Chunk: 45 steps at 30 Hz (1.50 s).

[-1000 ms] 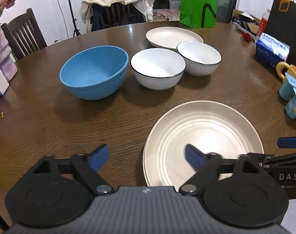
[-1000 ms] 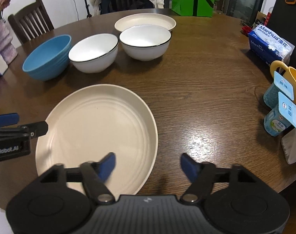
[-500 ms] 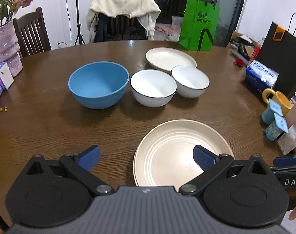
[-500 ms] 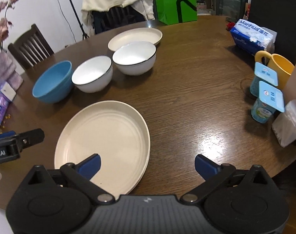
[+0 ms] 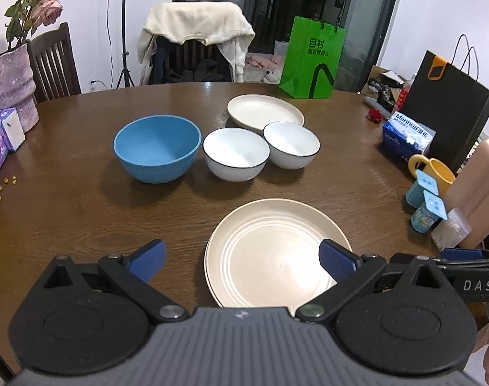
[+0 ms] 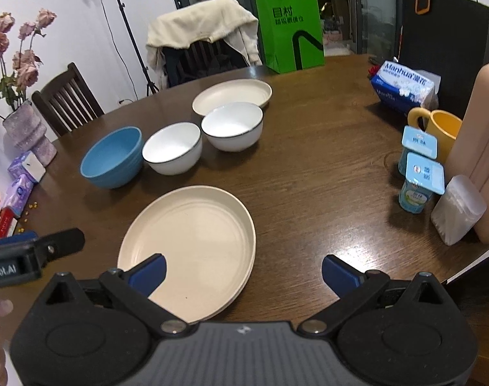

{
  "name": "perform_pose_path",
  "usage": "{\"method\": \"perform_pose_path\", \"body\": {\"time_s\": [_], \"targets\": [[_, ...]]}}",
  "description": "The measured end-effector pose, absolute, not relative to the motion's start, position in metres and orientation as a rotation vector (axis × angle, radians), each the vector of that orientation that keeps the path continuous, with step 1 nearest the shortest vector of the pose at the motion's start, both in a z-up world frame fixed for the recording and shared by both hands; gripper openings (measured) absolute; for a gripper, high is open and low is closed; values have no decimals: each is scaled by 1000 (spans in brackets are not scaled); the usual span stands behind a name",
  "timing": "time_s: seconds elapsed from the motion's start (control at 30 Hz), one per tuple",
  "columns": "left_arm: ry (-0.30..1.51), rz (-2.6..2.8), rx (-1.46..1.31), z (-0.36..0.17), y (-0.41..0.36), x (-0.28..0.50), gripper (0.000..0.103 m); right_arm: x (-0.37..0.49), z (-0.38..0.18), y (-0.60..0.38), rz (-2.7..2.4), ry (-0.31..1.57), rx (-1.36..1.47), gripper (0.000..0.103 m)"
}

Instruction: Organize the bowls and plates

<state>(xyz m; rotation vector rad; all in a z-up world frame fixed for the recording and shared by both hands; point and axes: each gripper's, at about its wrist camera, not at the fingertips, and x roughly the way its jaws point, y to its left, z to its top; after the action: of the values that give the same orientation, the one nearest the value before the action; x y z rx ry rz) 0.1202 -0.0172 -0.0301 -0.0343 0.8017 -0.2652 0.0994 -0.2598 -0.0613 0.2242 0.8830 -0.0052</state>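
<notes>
A large cream plate lies on the brown table nearest me; its doubled rim suggests a stack of two. Behind it stand a blue bowl and two white bowls with dark rims. A second cream plate lies farther back. My left gripper hovers open above the near plate's left part. My right gripper hovers open over its right edge. Neither gripper holds or touches anything.
At the table's right are a yellow mug, two yogurt cups, a clear tub, a tall pink container and a tissue pack. A green bag, black bag, vase and chairs ring it.
Both grippers have risen and drawn back from the near plate, so more of the table shows. The right gripper's jaws have spread wider. The dishes have not moved.
</notes>
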Motion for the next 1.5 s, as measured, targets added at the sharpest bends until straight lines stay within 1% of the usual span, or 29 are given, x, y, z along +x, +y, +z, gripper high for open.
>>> {"method": "perform_pose_path", "body": {"time_s": [0.27, 0.83, 1.03, 1.3, 1.5], "targets": [[770, -300, -29, -21, -4, 131, 103, 105, -53, -249, -53, 877, 236, 103], [745, -282, -66, -15, 68, 171, 103, 140, -34, -188, -106, 825, 243, 103], [763, -293, -94, -19, 87, 182, 103, 152, -38, -164, -117, 863, 228, 103], [772, -304, -80, -15, 86, 204, 103, 164, -41, -163, -140, 910, 233, 103], [763, -284, -92, -5, 72, 232, 103, 189, -30, -187, -137, 880, 232, 103]]}}
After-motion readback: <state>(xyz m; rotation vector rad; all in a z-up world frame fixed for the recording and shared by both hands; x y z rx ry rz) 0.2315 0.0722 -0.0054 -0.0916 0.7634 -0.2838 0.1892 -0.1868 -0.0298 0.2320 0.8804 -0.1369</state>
